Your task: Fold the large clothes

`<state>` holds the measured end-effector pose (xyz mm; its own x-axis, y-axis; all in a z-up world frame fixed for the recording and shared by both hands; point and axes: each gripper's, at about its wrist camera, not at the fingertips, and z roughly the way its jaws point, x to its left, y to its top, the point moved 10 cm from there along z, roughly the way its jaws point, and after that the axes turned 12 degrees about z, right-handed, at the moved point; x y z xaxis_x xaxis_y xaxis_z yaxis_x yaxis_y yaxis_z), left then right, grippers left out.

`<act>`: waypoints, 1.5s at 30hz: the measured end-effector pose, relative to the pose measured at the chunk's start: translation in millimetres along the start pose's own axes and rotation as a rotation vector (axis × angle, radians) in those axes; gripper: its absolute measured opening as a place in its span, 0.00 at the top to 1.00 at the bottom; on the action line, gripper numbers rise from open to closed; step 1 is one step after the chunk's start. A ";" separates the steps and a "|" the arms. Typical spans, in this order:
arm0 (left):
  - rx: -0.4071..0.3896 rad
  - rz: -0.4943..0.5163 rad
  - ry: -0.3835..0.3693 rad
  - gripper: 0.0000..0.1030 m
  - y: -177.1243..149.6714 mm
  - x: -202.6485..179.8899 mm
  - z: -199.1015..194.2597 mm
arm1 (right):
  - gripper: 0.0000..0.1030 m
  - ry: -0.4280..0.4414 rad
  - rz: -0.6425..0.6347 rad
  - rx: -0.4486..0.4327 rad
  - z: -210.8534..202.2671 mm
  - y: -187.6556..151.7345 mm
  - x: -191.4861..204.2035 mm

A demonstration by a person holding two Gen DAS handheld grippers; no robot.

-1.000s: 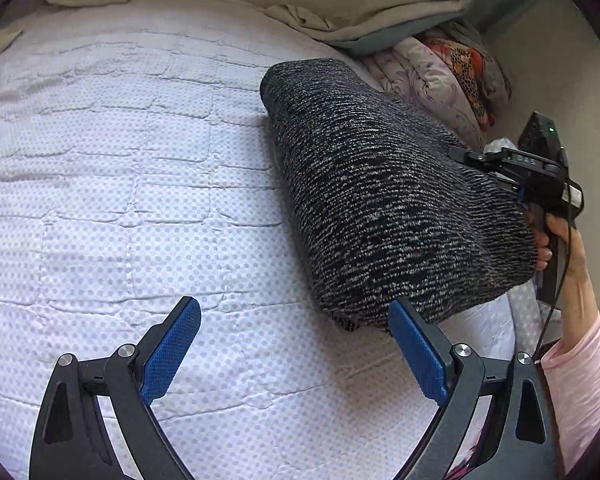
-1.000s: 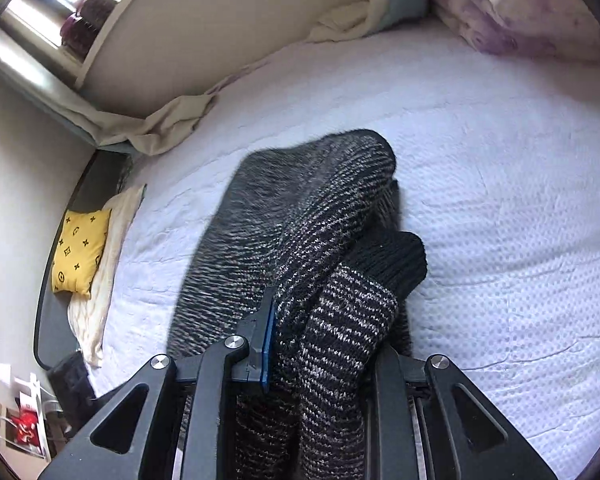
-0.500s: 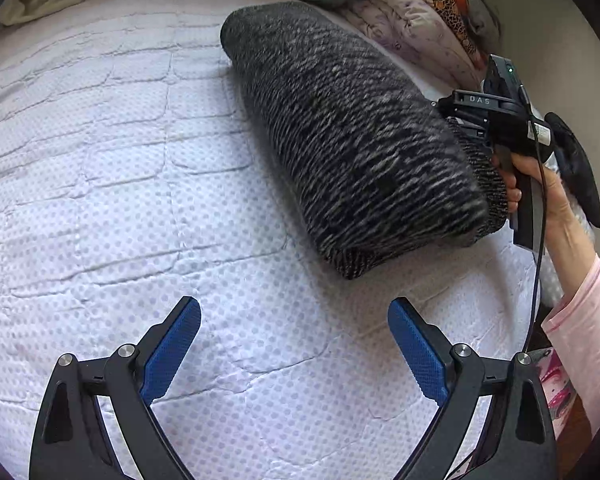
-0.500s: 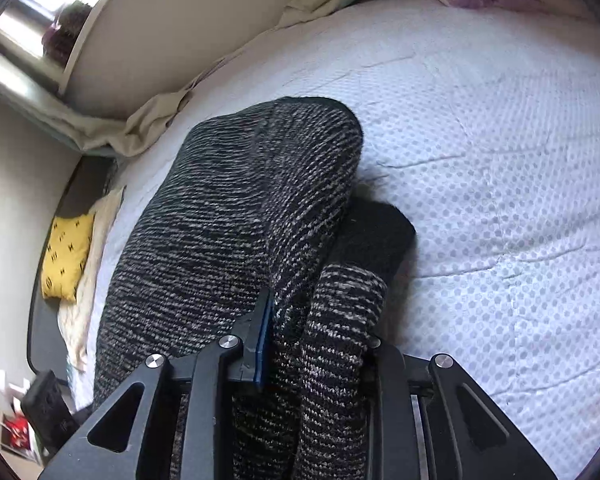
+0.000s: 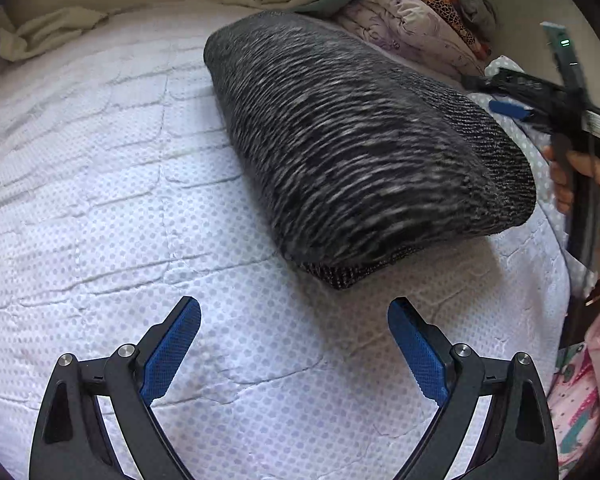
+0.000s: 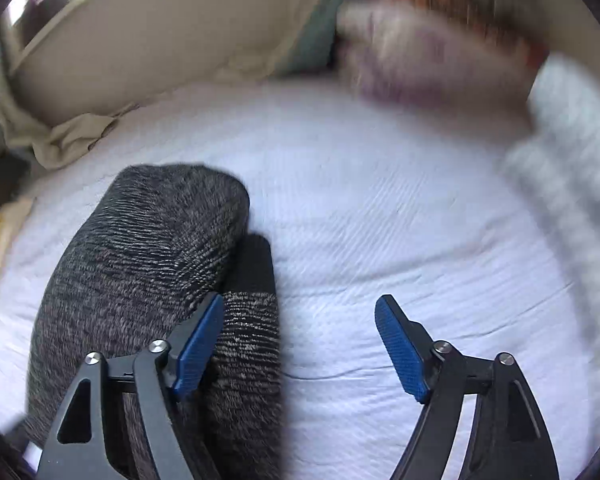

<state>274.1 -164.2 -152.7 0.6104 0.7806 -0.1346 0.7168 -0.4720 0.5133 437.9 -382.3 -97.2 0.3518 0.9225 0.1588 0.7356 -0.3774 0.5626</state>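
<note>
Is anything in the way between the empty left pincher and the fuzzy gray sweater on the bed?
Nothing visible is. The left gripper hangs open over bare white quilt, and only that quilt lies between it and the folded sweater. The right gripper is open too, beside the sweater's other edge.

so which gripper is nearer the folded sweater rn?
Right. The right gripper is open at the folded sweater's end, one finger against it. The left gripper is open over bare bedspread, clear of it.
</note>
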 end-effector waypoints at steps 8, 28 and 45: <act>-0.002 -0.011 0.070 0.06 -6.3 -11.0 12.0 | 0.60 0.344 -0.086 -0.006 -58.9 -51.3 91.7; -0.082 -0.143 0.141 0.06 37.4 -18.7 41.0 | 1.00 0.171 -0.144 0.264 66.1 -76.3 60.8; -0.096 -0.270 0.201 0.03 4.7 40.6 36.3 | 1.00 0.265 -0.091 0.305 63.8 -77.6 29.2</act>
<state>314.5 -149.6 -186.5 0.3180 0.9415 -0.1115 0.8022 -0.2045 0.5610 428.1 -331.3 -188.0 0.1457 0.9273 0.3449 0.9085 -0.2634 0.3243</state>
